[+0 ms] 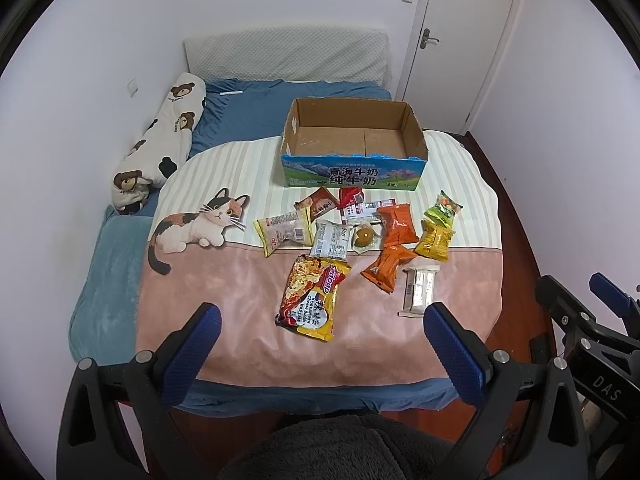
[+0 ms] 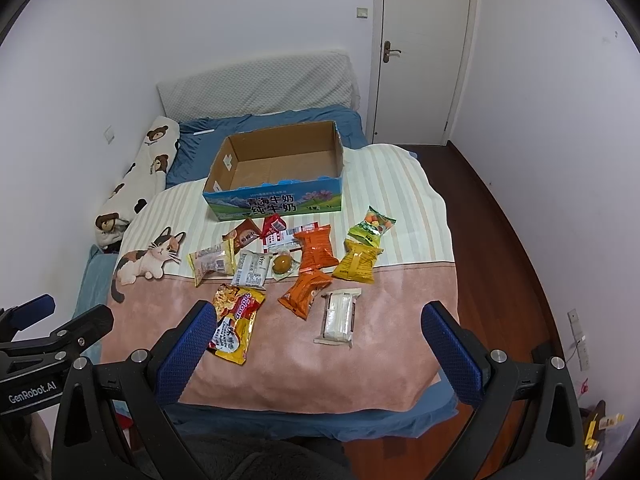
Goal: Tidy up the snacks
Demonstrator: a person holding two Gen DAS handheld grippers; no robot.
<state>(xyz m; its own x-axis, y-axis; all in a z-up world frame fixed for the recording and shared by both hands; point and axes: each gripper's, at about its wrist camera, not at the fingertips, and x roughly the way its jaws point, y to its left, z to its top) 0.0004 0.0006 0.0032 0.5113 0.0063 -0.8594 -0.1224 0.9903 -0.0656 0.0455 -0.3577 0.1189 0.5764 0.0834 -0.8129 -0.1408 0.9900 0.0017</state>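
An empty cardboard milk box (image 1: 352, 142) (image 2: 280, 168) stands open on the bed blanket. Several snack packs lie loose in front of it: a yellow-red noodle pack (image 1: 314, 298) (image 2: 236, 324), two orange packs (image 1: 388, 268) (image 2: 306, 294), a white wafer pack (image 1: 420, 290) (image 2: 340, 316), a yellow pack (image 1: 434, 240) (image 2: 358, 266) and a green pack (image 1: 444, 208) (image 2: 372, 226). My left gripper (image 1: 320, 316) is open and empty above the bed's near edge. My right gripper (image 2: 318, 316) is open and empty too, to the right of the left one.
A cat-print blanket (image 1: 200, 224) covers the bed. A bear-print bolster (image 1: 160, 140) lies along the left wall. A grey headboard cushion (image 1: 286, 56) leans at the back. A white door (image 2: 424, 52) and dark wood floor (image 2: 500, 240) are on the right.
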